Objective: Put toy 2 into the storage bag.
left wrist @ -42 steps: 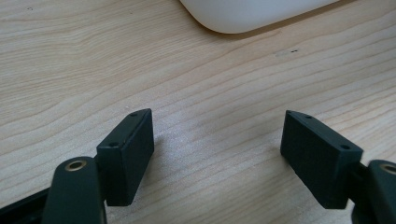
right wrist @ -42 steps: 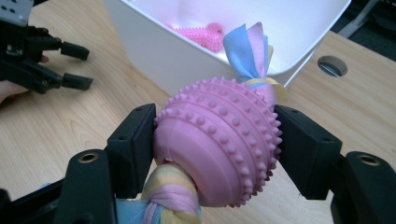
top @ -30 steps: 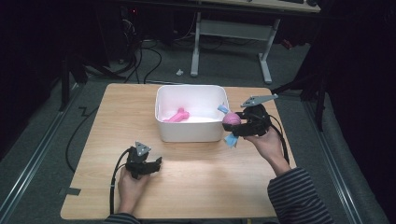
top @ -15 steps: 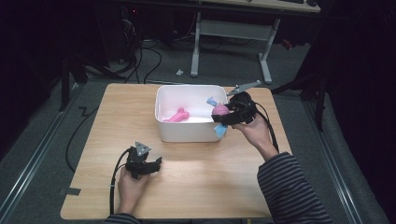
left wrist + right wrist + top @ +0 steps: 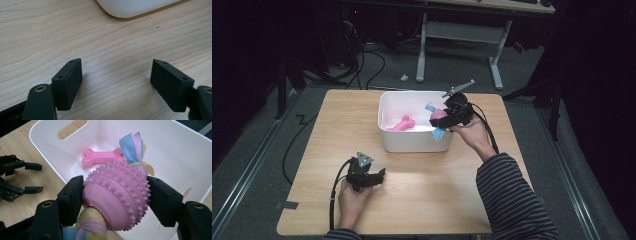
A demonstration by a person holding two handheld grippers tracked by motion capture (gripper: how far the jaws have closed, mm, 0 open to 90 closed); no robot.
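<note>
A pink studded ball toy [image 5: 117,195] with blue, pink and yellow cloth tails sits clamped between the jaws of my right gripper [image 5: 115,197]. That right gripper [image 5: 443,120] hangs over the right rim of the white tub [image 5: 412,142]. Inside the tub lies a pink studded bone toy [image 5: 401,123] [image 5: 102,157]. My left gripper [image 5: 371,177] rests on the wooden table [image 5: 427,195] near the front left, open with bare wood between its jaws [image 5: 116,82]. In the right gripper view the left gripper [image 5: 27,177] shows far off at the left.
The white tub's rounded corner [image 5: 130,10] lies ahead of the left gripper. A desk frame [image 5: 462,35] and cables stand on the floor beyond the table's far edge.
My right gripper has carried the pink ball toy leftward from beside the tub to over its right rim. The left gripper has stayed put.
</note>
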